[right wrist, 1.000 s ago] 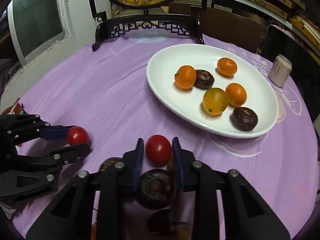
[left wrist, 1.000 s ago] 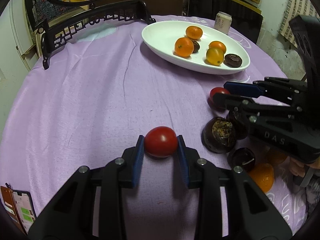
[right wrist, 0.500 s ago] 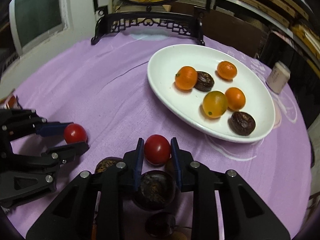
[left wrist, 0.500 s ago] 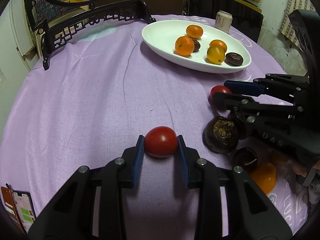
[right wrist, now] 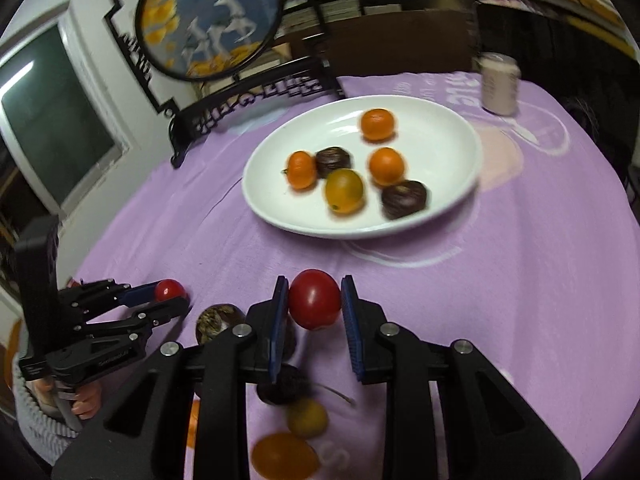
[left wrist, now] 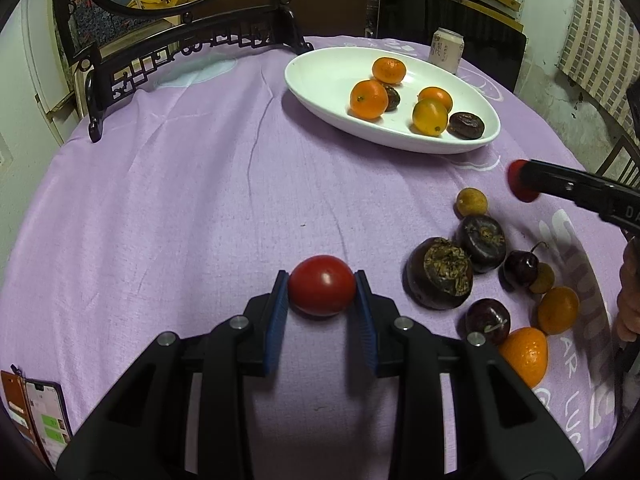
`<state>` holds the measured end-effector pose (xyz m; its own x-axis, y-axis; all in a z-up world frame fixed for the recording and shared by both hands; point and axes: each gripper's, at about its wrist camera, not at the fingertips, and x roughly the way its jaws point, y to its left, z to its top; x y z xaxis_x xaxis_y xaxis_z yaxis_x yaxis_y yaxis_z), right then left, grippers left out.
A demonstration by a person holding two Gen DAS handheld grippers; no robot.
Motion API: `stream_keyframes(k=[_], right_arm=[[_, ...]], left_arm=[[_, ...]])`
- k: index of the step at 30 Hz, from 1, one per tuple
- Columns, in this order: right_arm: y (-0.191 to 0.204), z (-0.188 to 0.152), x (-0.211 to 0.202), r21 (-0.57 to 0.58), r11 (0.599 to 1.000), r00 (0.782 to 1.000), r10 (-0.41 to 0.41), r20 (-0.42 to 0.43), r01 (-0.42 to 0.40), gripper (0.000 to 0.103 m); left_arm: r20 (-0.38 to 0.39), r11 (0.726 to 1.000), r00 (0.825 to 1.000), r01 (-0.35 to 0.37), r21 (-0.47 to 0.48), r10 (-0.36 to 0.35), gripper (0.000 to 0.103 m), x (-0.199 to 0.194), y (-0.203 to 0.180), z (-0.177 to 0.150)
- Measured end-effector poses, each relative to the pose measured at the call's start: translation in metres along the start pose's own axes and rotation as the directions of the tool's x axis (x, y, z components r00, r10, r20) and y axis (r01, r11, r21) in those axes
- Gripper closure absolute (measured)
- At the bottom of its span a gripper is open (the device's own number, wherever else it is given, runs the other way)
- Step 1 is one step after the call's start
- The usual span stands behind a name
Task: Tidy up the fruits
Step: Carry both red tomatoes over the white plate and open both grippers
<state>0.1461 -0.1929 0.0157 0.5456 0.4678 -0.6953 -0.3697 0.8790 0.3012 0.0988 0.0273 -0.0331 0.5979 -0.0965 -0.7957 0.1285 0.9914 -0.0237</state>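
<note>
At the lower left of the left wrist view a phone point(left wrist: 42, 414) lies on the purple-clothed counter point(left wrist: 160, 220). Just right of it, at lower centre, the left gripper point(left wrist: 321, 295) is clamped on a red tomato point(left wrist: 322, 285), its blue pads against the fruit's two sides; whether the tomato touches the cloth cannot be told. Further right, loose fruit point(left wrist: 440, 278) is clustered near the lower right edge: dark round ones, small oranges and a yellowish one. Above, at upper right, the white plate point(left wrist: 320, 80) already carries several oranges and dark fruits.

In the right wrist view the right gripper point(right wrist: 314, 302) pinches a second red tomato point(right wrist: 314, 299) at lower centre, apparently raised above the fruit pile, with the plate point(right wrist: 264, 196) ahead at upper centre.

Both tomatoes look smooth, light and soft-skinned, so I judge a gentle squeeze across the widest part is safest; hard pressure could bruise or split them, and the glossy skin may slip.
</note>
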Motion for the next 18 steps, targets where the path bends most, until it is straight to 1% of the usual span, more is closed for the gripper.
stream_keyframes(k=[2,5,9,14,16,18], right_arm=[[-0.012,-0.003,-0.008,0.055,0.998,1.000,0.024,0.010,-0.025,0.076],[-0.020,-0.001,-0.017,0.101,0.994,0.998,0.050,0.035,-0.053,0.076],[-0.024,0.009,-0.025,0.129,0.988,0.995,0.076,0.064,-0.084,0.076],[-0.028,0.040,-0.021,0.147,0.987,0.995,0.054,0.087,-0.067,0.076],[-0.032,0.053,-0.011,0.156,0.986,0.996,0.038,0.086,-0.051,0.076],[-0.036,0.063,0.001,0.164,0.986,0.996,0.014,0.086,-0.028,0.076]], left_arm=[[0.003,1.000,1.000,0.003,-0.011,-0.003,0.070,-0.001,0.001,0.003],[0.009,0.999,1.000,0.021,-0.032,-0.021,0.070,-0.002,0.001,0.014],[0.047,1.000,0.999,0.003,-0.007,-0.002,0.070,-0.007,-0.007,0.041],[0.090,1.000,0.996,0.022,-0.009,-0.021,0.070,-0.001,-0.017,0.089],[0.097,0.999,0.995,0.034,-0.024,-0.031,0.070,0.007,-0.020,0.106],[0.092,0.997,0.994,0.061,-0.037,-0.058,0.070,0.019,-0.025,0.122]])
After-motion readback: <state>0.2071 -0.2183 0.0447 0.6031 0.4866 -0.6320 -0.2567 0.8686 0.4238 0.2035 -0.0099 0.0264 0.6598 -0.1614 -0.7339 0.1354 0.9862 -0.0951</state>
